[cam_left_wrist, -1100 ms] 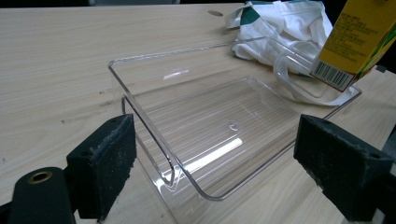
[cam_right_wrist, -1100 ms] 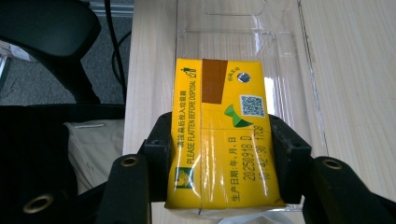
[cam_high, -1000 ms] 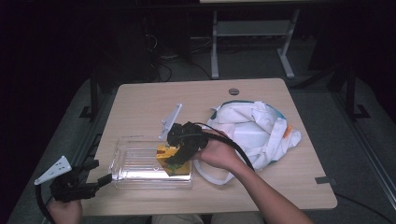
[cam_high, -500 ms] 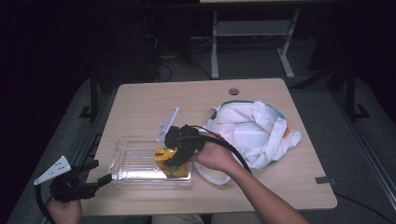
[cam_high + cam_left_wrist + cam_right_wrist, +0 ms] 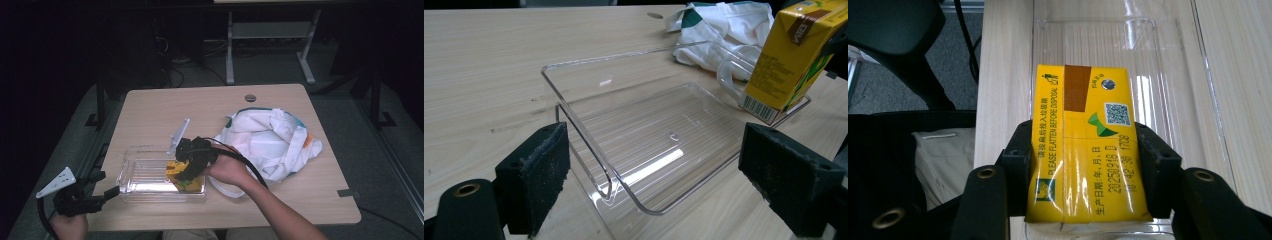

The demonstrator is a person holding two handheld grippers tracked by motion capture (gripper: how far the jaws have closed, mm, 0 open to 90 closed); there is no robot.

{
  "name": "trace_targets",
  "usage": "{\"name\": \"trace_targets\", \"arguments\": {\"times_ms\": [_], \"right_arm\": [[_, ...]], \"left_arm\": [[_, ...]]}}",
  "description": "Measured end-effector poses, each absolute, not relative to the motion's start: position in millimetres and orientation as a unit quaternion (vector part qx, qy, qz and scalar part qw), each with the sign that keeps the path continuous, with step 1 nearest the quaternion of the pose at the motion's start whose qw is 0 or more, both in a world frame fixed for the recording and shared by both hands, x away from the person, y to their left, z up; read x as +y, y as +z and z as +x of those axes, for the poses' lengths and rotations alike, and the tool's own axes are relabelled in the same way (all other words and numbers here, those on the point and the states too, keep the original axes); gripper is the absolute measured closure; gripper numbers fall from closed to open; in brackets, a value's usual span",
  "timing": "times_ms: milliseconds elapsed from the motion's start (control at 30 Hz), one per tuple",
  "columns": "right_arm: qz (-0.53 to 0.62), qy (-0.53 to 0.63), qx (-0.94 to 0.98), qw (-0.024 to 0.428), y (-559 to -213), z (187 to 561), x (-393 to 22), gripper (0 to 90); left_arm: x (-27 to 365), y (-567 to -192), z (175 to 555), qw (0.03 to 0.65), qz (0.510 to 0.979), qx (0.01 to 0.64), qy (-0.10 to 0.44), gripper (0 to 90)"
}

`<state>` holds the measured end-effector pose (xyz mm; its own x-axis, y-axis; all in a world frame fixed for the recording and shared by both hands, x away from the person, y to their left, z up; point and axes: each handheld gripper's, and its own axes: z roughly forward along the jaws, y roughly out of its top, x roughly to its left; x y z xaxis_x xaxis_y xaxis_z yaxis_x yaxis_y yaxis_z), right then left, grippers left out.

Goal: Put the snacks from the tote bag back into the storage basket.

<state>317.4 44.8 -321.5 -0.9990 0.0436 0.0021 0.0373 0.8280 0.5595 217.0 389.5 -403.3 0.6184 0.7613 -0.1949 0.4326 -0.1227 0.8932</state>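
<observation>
A yellow drink carton (image 5: 184, 178) hangs tilted over the right end of a clear plastic tray (image 5: 145, 186). My right gripper (image 5: 192, 162) is shut on it. In the right gripper view the carton (image 5: 1083, 145) is pressed between both pads, above the tray (image 5: 1173, 75). My left gripper (image 5: 107, 186) stands open at the tray's left end. In the left gripper view the tray's near corner (image 5: 624, 150) lies between the wide jaws, whose pads (image 5: 536, 170) do not touch it. Beyond, the carton (image 5: 794, 55) has its lower edge close to the tray's far rim.
A crumpled white bag with teal trim (image 5: 272, 140) lies on the right half of the table. A small pale flat piece (image 5: 178, 135) lies just behind the tray. The wooden tabletop (image 5: 200, 107) ends close to my left gripper.
My right gripper has shifted slightly toward the near left with the carton, bringing it lower over the tray's right end. The left gripper has stayed put.
</observation>
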Motion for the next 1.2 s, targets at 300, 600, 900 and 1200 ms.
{"name": "trace_targets", "arguments": {"times_ms": [300, 600, 900, 1200], "right_arm": [[0.024, 0.292, 0.956, 0.004, -329.6, 318.5, 46.8, 51.0], [0.026, 0.29, 0.957, -0.003, -339.5, 319.3, 48.3, 50.9], [0.031, 0.284, 0.958, -0.004, -347.5, 320.6, 48.4, 50.8], [0.037, 0.281, 0.959, -0.011, -356.2, 322.0, 47.1, 50.8]], "left_arm": [[390.1, -403.2, 216.9, 0.52, 0.734, 0.406, 0.158, 12.7], [390.3, -403.3, 216.8, 0.521, 0.733, 0.407, 0.158, 12.8], [390.1, -403.3, 216.5, 0.521, 0.733, 0.409, 0.157, 12.7], [389.8, -403.4, 216.6, 0.521, 0.733, 0.409, 0.156, 12.7]]}}
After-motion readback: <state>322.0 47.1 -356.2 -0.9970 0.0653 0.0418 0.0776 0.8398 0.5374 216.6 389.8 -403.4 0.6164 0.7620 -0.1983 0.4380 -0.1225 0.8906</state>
